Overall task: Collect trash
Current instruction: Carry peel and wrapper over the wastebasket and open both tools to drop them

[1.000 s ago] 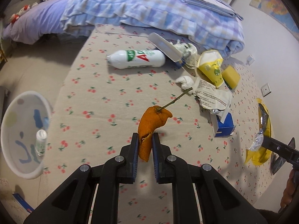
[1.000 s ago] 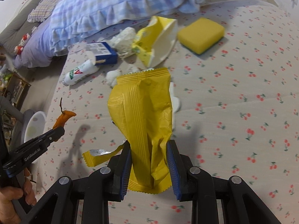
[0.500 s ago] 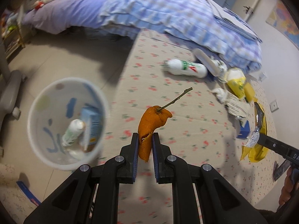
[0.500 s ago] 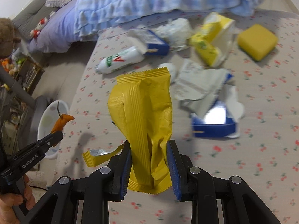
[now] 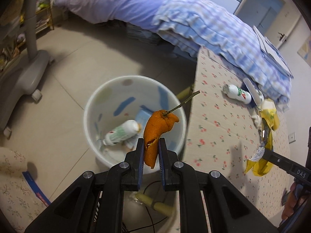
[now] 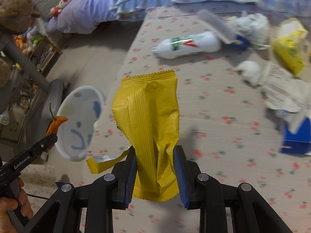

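Note:
My left gripper (image 5: 151,145) is shut on an orange peel (image 5: 157,130) with a thin stem, held above the near rim of a white trash bin (image 5: 93,104) on the floor. The bin holds a white bottle (image 5: 120,133) and a blue carton. My right gripper (image 6: 154,167) is shut on a yellow snack wrapper (image 6: 149,120), above the cherry-print mat (image 6: 213,116). The wrapper also shows in the left wrist view (image 5: 260,163). The bin (image 6: 77,124) and the peel (image 6: 56,124) show at the left of the right wrist view.
On the mat lie a white bottle (image 6: 186,44), a yellow carton (image 6: 289,56), crumpled paper (image 6: 285,91), a blue box (image 6: 297,136) and white tissue (image 6: 250,71). A bed with a checked quilt (image 5: 213,35) stands behind. A grey stand base (image 5: 23,73) is left of the bin.
Both grippers have swung left toward the bin. The peel now hangs over the bin, which has come closer and more central. The wrapper has moved left over the mat.

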`<state>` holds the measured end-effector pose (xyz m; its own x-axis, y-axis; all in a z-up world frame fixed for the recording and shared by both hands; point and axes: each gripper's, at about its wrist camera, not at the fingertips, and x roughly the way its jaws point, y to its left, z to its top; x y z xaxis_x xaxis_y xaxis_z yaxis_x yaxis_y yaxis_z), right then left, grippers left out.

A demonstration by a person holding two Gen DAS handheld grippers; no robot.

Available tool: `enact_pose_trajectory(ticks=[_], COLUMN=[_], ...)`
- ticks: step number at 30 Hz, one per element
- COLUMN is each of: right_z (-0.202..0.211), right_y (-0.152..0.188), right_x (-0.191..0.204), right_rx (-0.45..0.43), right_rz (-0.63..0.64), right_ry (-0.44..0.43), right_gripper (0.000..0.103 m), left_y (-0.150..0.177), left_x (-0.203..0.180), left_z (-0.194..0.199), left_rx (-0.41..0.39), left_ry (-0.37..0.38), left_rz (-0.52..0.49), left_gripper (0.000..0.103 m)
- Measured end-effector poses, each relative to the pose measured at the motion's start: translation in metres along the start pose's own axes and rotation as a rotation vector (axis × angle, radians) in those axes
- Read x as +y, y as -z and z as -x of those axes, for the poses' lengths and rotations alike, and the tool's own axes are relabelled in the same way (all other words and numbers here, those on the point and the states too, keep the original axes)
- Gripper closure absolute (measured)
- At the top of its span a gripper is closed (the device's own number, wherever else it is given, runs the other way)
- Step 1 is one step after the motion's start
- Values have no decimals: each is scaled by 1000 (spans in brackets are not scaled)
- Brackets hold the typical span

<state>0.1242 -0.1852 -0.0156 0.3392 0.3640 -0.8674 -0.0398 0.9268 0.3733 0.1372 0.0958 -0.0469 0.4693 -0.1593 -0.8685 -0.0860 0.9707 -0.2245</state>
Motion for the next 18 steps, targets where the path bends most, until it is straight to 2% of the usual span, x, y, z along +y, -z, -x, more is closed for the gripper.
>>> enact_pose_trajectory(ticks=[8, 10, 12, 14, 18], right_z=[-36, -46, -55, -61, -73], right_y=[-5, -6, -8, -9, -10], right_x=[51, 61, 71, 80, 97], right_rx=[19, 22, 19, 14, 7], right_rz=[55, 60, 68, 75, 97], right_ry=[-56, -67, -75, -81, -94], right_gripper=[69, 69, 69, 68, 68], left_y=[-3, -4, -4, -4, -4], left_x=[34, 42, 51, 58, 69], left_z=[5, 6, 10, 15, 21], left_rx=[-8, -1, -10, -32, -37], left_ry=[-10, -23, -41, -52, -71], left_rz=[50, 63, 82, 101, 106], left_gripper=[86, 77, 47, 35, 34])
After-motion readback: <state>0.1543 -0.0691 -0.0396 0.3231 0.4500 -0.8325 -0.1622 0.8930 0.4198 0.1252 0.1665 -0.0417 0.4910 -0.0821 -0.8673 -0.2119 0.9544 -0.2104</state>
